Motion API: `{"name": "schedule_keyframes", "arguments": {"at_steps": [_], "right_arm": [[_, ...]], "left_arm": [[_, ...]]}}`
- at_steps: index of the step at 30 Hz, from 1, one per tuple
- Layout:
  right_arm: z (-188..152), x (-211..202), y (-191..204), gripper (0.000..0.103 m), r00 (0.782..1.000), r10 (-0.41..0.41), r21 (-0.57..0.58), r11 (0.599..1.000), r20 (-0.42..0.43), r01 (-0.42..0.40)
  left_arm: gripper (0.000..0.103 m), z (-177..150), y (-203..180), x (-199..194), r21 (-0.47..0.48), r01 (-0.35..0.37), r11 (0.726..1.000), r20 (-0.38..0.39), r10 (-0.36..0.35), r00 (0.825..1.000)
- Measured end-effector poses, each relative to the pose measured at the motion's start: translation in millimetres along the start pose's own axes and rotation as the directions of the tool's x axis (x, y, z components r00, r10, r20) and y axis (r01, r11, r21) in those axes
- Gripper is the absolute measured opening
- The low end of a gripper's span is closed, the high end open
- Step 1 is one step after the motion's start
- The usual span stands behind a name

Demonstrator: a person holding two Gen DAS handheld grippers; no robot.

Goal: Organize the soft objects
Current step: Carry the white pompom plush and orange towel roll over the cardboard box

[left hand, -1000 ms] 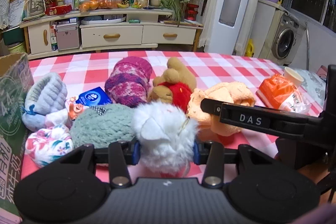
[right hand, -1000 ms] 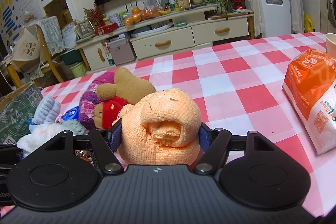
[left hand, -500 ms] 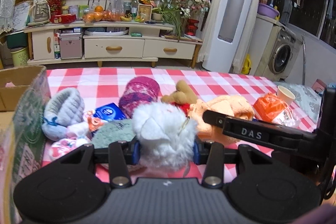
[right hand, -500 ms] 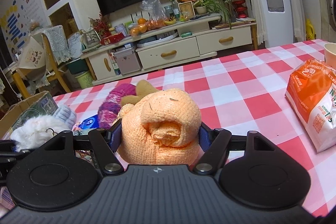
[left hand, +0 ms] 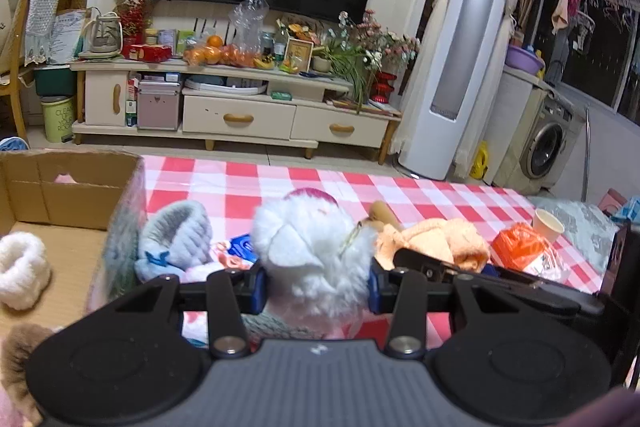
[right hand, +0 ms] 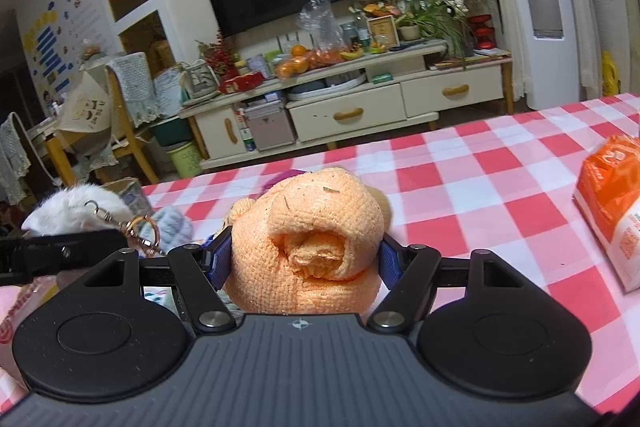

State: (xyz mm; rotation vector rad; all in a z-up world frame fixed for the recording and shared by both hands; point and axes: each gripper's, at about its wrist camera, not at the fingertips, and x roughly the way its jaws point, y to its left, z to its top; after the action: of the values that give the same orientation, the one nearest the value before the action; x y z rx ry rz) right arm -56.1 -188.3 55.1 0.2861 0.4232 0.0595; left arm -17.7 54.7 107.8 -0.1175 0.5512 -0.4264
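Observation:
My left gripper (left hand: 316,285) is shut on a fluffy white plush toy (left hand: 312,251) with a gold key ring, held above the checked table beside an open cardboard box (left hand: 72,183). In the box lie a white fuzzy roll (left hand: 18,267) and a brown furry thing (left hand: 16,355). My right gripper (right hand: 306,261) is shut on a rolled orange knitted cloth (right hand: 308,231), which also shows in the left wrist view as the orange cloth (left hand: 440,239). On the table behind sit a grey-blue plush slipper (left hand: 176,239), a purple knit item (left hand: 312,193) and a brown teddy, mostly hidden.
An orange snack bag (right hand: 612,203) and a paper cup (left hand: 548,225) lie at the table's right side. A blue packet (left hand: 242,245) sits among the soft items. Beyond the table stand a TV cabinet (left hand: 240,107) and a washing machine (left hand: 548,147).
My left gripper has risen and shifted left with the white plush, bringing the inside of the cardboard box into view. The right gripper keeps the orange cloth and has tilted up slightly.

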Motion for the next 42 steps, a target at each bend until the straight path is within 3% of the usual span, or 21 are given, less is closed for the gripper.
{"name": "schedule_keyframes", "arguments": {"at_steps": [12, 22, 31, 42], "right_arm": [[8.2, 0.6, 30.6, 0.087, 0.993, 0.112, -0.068, 0.991, 0.02, -0.111], [10.5, 7.8, 66.0, 0.087, 0.979, 0.206, -0.151, 0.967, -0.005, -0.204], [17.5, 19.0, 92.6, 0.087, 0.961, 0.274, -0.229, 0.934, -0.025, -0.272], [14.2, 29.3, 110.2, 0.088, 0.948, 0.315, -0.373, 0.874, -0.05, -0.31]], "left_arm": [[0.043, 9.3, 30.6, -25.0, -0.054, -0.03, 0.998, 0.069, 0.034, 0.997], [0.043, 14.5, 73.8, -47.5, -0.141, -0.098, 0.985, 0.119, 0.115, 0.986], [0.043, 15.4, 119.0, -59.3, -0.251, -0.183, 0.95, 0.123, 0.219, 0.968], [0.043, 12.7, 163.1, -53.1, -0.336, -0.3, 0.893, 0.05, 0.335, 0.941]]}}
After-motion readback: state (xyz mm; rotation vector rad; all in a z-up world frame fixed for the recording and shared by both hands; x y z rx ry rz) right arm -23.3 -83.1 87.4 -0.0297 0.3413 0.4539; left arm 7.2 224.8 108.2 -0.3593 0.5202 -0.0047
